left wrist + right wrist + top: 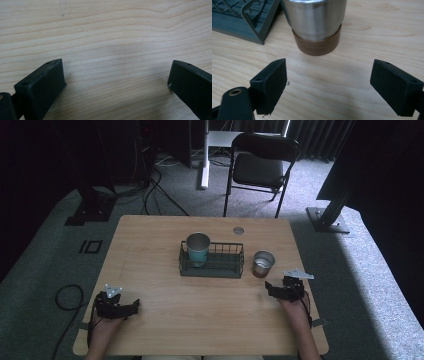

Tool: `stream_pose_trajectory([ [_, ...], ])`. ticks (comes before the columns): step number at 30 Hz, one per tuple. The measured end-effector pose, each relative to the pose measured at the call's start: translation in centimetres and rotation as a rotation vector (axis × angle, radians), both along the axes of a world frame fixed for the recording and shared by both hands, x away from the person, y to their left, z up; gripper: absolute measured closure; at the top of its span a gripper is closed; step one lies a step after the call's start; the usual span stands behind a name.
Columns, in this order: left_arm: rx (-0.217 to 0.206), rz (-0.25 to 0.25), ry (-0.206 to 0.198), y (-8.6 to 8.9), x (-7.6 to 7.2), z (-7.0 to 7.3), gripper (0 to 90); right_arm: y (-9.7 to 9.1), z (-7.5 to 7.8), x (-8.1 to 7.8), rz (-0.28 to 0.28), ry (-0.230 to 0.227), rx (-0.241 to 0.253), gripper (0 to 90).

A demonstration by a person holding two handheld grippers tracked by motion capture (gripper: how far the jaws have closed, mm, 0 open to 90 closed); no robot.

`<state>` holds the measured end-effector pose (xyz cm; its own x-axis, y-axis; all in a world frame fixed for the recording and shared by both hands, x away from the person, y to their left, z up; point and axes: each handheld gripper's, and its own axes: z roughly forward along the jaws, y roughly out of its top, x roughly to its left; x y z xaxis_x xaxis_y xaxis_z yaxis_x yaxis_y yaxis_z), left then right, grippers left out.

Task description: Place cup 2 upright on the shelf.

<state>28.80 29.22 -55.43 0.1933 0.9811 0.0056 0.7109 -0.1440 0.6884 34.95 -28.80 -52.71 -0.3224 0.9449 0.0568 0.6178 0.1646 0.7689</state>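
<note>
From my right gripper's camera the steel cup is cut off at the top edge, so its rim and inside are out of sight there, and just one corner of the wire basket shows at the upper left. In the high view the far room is dark and hard to read (a folding chair and some cables on the carpet are about all I can make out). My left gripper's camera looks down at bare wood grain of the table between its jaws.

The cup is brushed metal with a brown band around its base. From above it stands upright on the table, open mouth up, just beside the right end of the dark basket, apart from it by a narrow gap. A second, taller cup with a teal lower half stands inside the basket at its left end.

My right gripper lies low at the table's right side, jaws spread wide, holding nothing. The steel cup sits just ahead of those jaws, near but not touching, roughly centred between them and a little to the left in that camera. My left gripper rests near the table's front left corner, jaws also spread and unloaded, well apart from both cups and the basket.
</note>
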Motion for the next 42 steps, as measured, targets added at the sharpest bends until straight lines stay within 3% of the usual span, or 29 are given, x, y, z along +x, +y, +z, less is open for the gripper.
stream_pose_trajectory([
  [22, 0.000, 0.000, -0.001, 0.0, 0.0, 0.0, 1.6, 1.2, 1.0, 2.5, 0.022, -0.042, 0.039, 12.8],
  [42, 0.000, 0.000, 0.000, 0.0, 0.0, 0.0, 1.6, 2.5, 0.4, 4.5, 0.007, -0.074, 0.065, 12.1],
])
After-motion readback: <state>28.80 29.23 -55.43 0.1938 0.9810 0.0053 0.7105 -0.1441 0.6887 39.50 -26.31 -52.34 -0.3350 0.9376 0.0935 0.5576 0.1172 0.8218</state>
